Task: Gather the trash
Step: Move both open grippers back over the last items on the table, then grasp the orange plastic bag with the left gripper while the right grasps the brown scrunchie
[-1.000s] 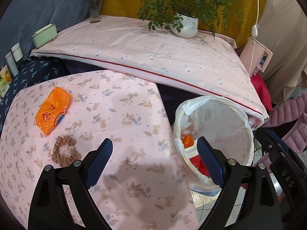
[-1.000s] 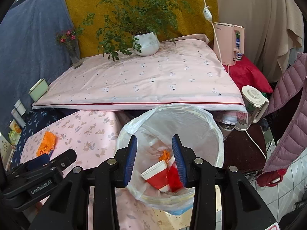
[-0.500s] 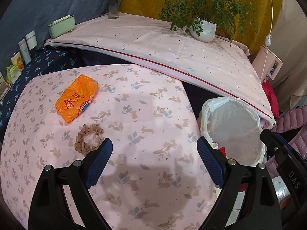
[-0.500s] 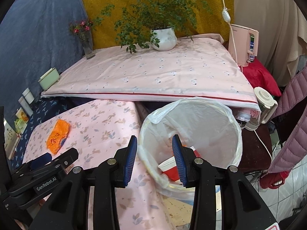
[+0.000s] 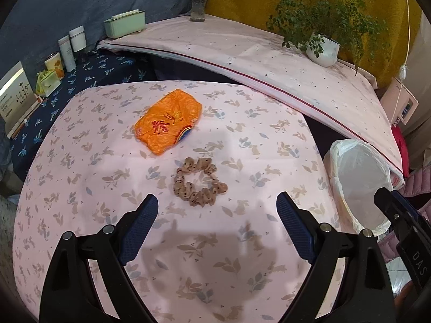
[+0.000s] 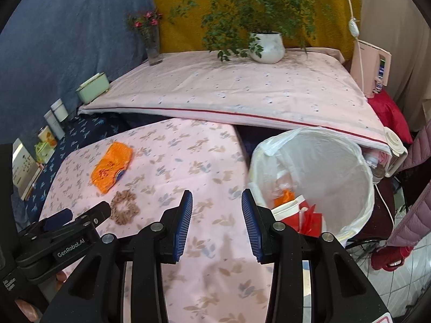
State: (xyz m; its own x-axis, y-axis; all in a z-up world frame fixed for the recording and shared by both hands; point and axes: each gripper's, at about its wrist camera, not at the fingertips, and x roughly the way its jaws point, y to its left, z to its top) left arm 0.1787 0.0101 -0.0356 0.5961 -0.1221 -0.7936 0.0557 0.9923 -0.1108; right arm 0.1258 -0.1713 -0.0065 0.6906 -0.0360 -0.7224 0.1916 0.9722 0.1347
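Observation:
An orange snack wrapper (image 5: 168, 120) lies on the pink floral table (image 5: 80, 161), also in the right wrist view (image 6: 111, 167). A tan scrunchie (image 5: 199, 184) lies just in front of it (image 6: 124, 207). My left gripper (image 5: 216, 206) is wide open and empty, hovering just short of the scrunchie. A white-bagged trash bin (image 6: 336, 161) stands off the table's right edge (image 5: 358, 180), holding a paper cup (image 6: 288, 210) and red and orange scraps. My right gripper (image 6: 216, 206) is open and empty, over the table's right part beside the bin.
A pink bed-like platform (image 6: 242, 88) lies behind with a potted plant (image 6: 266, 45), flower vase (image 6: 152, 45) and green box (image 6: 93, 87). Tins and boxes (image 5: 62, 56) sit at far left. A pink appliance (image 6: 373, 64) and puffy jacket (image 6: 414, 215) are on the right.
Both grippers have swung left, away from the bin and over the table. The scrunchie and wrapper now sit centred ahead of my left gripper. Jaws unchanged.

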